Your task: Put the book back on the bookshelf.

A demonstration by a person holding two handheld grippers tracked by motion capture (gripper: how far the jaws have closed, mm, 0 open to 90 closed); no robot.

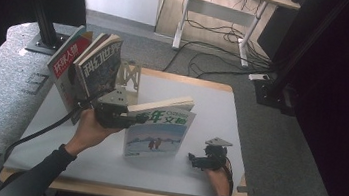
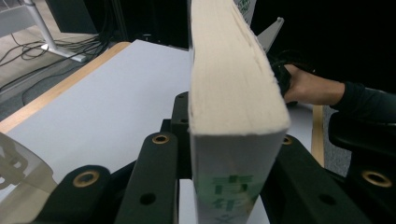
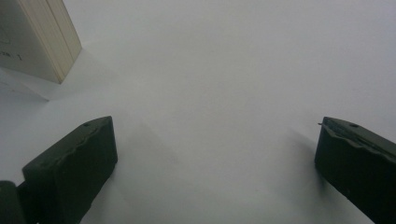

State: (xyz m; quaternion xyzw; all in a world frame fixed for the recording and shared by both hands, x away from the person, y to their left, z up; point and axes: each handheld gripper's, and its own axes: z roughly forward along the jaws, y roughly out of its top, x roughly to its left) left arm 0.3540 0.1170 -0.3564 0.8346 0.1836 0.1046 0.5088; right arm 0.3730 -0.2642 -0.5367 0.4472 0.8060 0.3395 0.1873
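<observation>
The left gripper is clamped on the spine end of a thick book, holding it upright on its lower edge near the middle of the white table, its snowy cover with green lettering facing the person. From the left gripper view the book stands between the black jaws, page block up, both jaws pressed against its sides. The right gripper sits low over the table just right of the book, apart from it, with the right hand behind it. Its jaws stand wide apart with nothing but bare table between them; in the right gripper view a corner of the book shows off to the upper left, clear of the jaws. At the table's far left, two more books lean in a metal stand.
</observation>
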